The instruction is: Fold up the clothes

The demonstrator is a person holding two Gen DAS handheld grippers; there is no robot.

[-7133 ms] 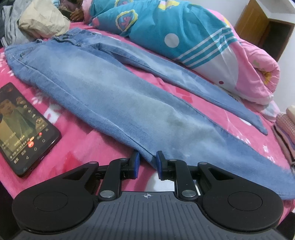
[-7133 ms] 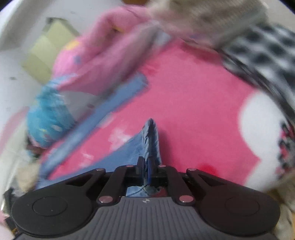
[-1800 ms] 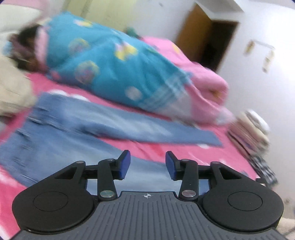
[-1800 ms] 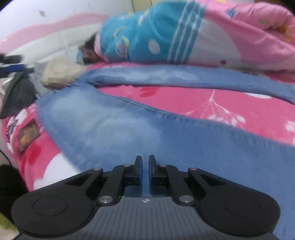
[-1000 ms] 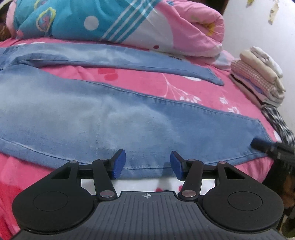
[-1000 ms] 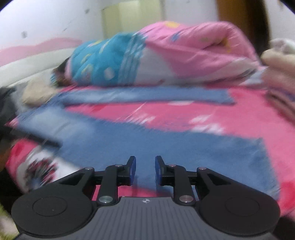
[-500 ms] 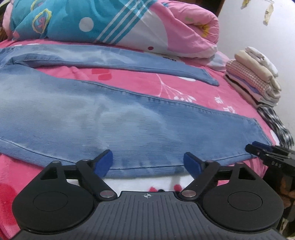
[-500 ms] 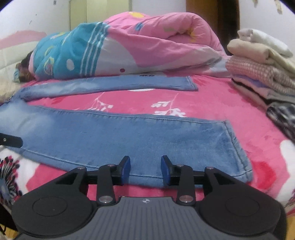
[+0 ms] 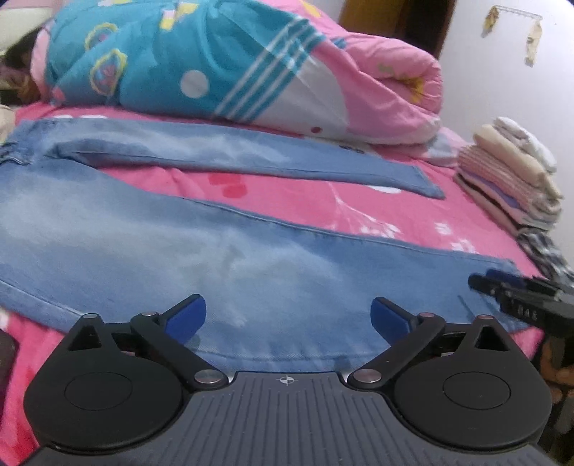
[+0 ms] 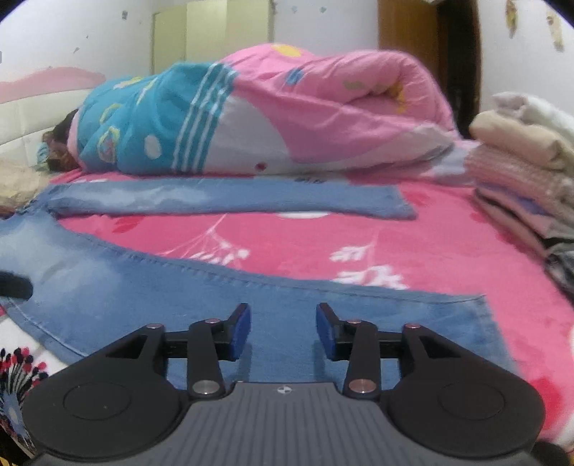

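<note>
Two legs of a pair of faded light-blue denim jeans (image 9: pixel 251 265) lie spread flat in a V across the pink floral bedspread (image 9: pixel 323 204), the near leg running along the bed's front edge and the far leg (image 10: pixel 229 200) stretched out just in front of a rolled pink, teal and white quilt (image 9: pixel 222 68). Over the near leg hangs the left gripper (image 9: pixel 288 314), its blue-padded fingers (image 9: pixel 186 317) opening to a very wide spread; denim shows below and between them, but the pads do not press on it. Nearer that leg's hem is the right gripper (image 10: pixel 282 324), whose blue pads (image 10: pixel 239 328) are also opening, about half apart, again with cloth under the gap and nothing pinched. In the left wrist view the right gripper's black tip (image 9: pixel 516 294) shows at the right edge, just over the hem corner of the near leg. A stack of folded clothes in cream, pink check and grey (image 9: pixel 516 179) sits on the bed's right side, well apart from the jeans. A dark-haired person's head (image 10: pixel 59 147) shows at the quilt's left end. Behind stand a white wall (image 10: pixel 89 32) and a brown wooden door frame (image 10: pixel 409 28).
</note>
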